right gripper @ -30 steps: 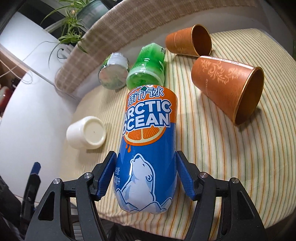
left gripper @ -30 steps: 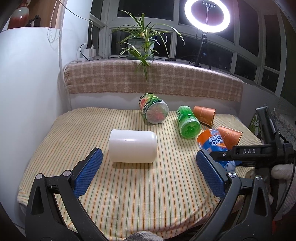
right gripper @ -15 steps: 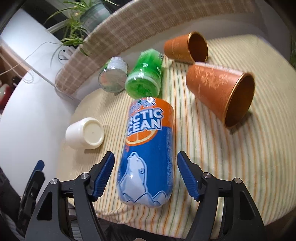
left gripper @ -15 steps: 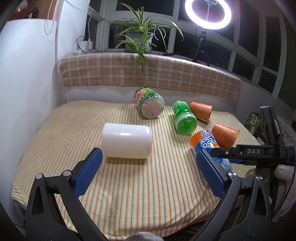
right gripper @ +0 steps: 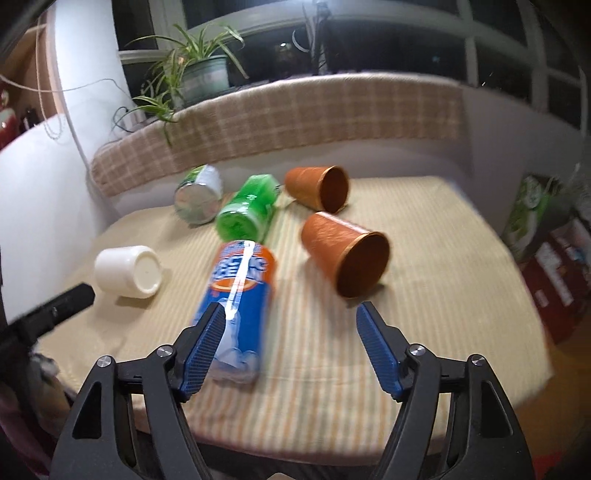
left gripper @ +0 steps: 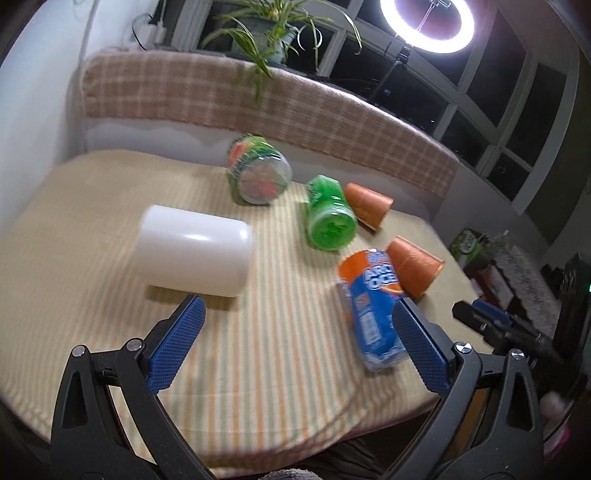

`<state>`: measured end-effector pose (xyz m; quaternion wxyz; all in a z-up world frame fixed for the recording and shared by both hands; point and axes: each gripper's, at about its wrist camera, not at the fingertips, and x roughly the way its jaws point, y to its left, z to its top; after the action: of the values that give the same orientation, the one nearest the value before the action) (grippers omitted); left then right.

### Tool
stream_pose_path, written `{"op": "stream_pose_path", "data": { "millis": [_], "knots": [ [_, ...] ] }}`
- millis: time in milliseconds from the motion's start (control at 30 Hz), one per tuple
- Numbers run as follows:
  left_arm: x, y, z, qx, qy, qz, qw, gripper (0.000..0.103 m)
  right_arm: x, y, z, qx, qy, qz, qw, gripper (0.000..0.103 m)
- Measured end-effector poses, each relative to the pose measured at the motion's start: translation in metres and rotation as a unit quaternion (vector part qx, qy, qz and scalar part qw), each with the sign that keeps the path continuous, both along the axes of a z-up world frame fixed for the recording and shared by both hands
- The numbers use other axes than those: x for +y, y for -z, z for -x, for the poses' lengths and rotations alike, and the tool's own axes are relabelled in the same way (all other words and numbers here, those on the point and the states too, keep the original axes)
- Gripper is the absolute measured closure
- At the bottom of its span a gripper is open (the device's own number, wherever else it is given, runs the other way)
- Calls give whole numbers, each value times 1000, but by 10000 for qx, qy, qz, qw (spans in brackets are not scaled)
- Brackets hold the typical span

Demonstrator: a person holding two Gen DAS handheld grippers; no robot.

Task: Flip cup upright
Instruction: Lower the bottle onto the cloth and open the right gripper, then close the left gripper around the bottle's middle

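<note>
Several cups lie on their sides on the striped table. A white cup point(left gripper: 194, 251) point(right gripper: 129, 271) lies at the left. A blue and orange Arctic Ocean cup point(left gripper: 371, 306) point(right gripper: 240, 302) lies near the front edge. A near orange cup point(left gripper: 413, 266) point(right gripper: 345, 254) and a far orange cup point(left gripper: 367, 210) point(right gripper: 317, 188) lie to its right. My left gripper point(left gripper: 299, 345) is open and empty above the front edge. My right gripper point(right gripper: 290, 345) is open and empty, its left pad point(right gripper: 203, 350) beside the blue cup.
A green cup point(left gripper: 328, 218) point(right gripper: 247, 212) and a clear fruit-print cup point(left gripper: 258, 173) point(right gripper: 197, 199) lie at the back. A plaid backrest point(left gripper: 258, 99) bounds the far side. A plant point(right gripper: 195, 74), a ring light point(left gripper: 426, 24) and boxes point(right gripper: 532, 210) stand around the table.
My right gripper has opened, let go of the blue cup and pulled back and to the right. The blue cup now lies on the table. My left gripper has tilted and shifted its view.
</note>
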<state>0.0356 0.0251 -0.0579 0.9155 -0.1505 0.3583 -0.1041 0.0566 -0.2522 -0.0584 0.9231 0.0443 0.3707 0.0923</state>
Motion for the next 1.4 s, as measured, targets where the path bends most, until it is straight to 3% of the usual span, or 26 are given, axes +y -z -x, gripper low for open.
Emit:
{"op": "stream_pose_path", "data": {
  "millis": [100, 200, 433, 533, 667, 1000, 1400],
  "knots": [
    [-6, 2, -9, 96, 140, 309, 9994, 1, -1, 0, 6, -78, 136, 214, 9996, 29],
    [-14, 6, -20, 308, 329, 564, 9974, 9, 0, 0, 9, -129, 179, 377, 9990, 29],
    [-33, 16, -47, 631, 649, 720, 9933, 10, -2, -4, 18, -389, 318, 714, 9962, 28],
    [-36, 22, -62, 844, 759, 842, 9900, 11, -8, -6, 18, -413, 383, 652, 9963, 28],
    [-41, 29, -77, 1085, 854, 920, 9861, 20, -15, -5, 18, -400, 458, 590, 9964, 28],
    [-56, 47, -103, 1807, 1162, 1393, 9667, 20, -40, -1, 23, -321, 760, 402, 9958, 28],
    [-75, 65, -123, 2186, 1262, 1451, 9567, 25, -55, 3, 28, -263, 899, 327, 9951, 28]
  ]
}}
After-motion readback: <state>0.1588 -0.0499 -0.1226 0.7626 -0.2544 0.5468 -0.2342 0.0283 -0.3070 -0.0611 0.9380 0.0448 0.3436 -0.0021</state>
